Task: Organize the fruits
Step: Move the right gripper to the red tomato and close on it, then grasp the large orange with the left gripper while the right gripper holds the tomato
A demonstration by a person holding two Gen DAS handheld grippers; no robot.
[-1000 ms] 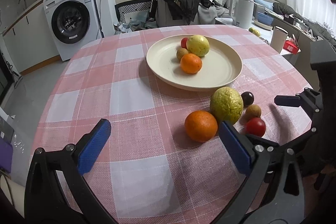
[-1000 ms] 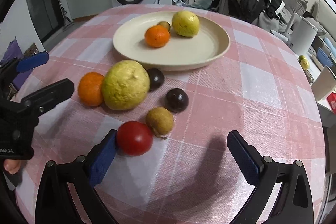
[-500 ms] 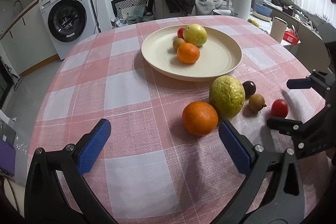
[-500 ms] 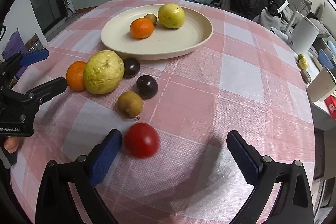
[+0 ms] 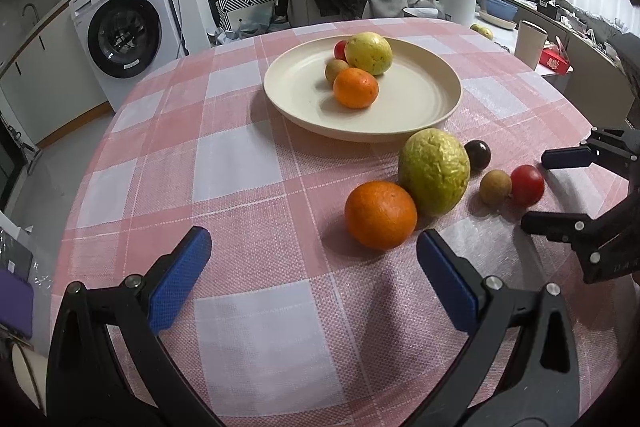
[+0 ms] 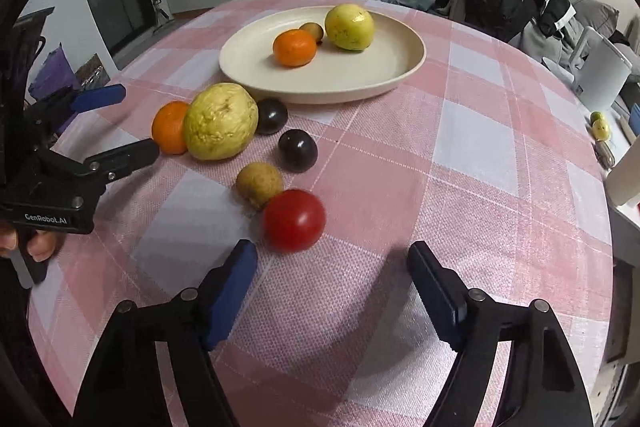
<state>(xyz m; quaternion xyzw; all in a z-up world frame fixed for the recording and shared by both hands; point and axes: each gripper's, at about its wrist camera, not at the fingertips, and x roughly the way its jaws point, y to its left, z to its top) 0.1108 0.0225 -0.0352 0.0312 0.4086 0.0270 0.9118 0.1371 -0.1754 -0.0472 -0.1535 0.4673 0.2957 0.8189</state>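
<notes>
A round tabletop (image 6: 472, 131) under a pink and white checked cloth holds a cream plate (image 6: 384, 75) and loose fruit. On the plate sit four fruits: one yellow-green guava (image 6: 349, 26), one small orange (image 6: 294, 47), one little brown fruit (image 6: 312, 31), and one red tomato (image 5: 340, 50) half hidden behind the guava. Off the plate, six fruits lie in a loose cluster beside its near rim: one orange (image 6: 170, 127) touching one large bumpy guava (image 6: 221, 121), two dark purple round fruits (image 6: 271, 115) (image 6: 297, 150), one brown fruit (image 6: 259, 185), and one red tomato (image 6: 294, 220) touching the brown one. The large guava is egg-shaped; its long axis leans toward the plate. The right tongs (image 6: 332, 291) point down at the cloth just short of the red tomato; they are closing with nothing between them yet. The left tongs (image 5: 314, 273) stand spread wide over bare cloth, near the loose orange, gripping nothing.
</notes>
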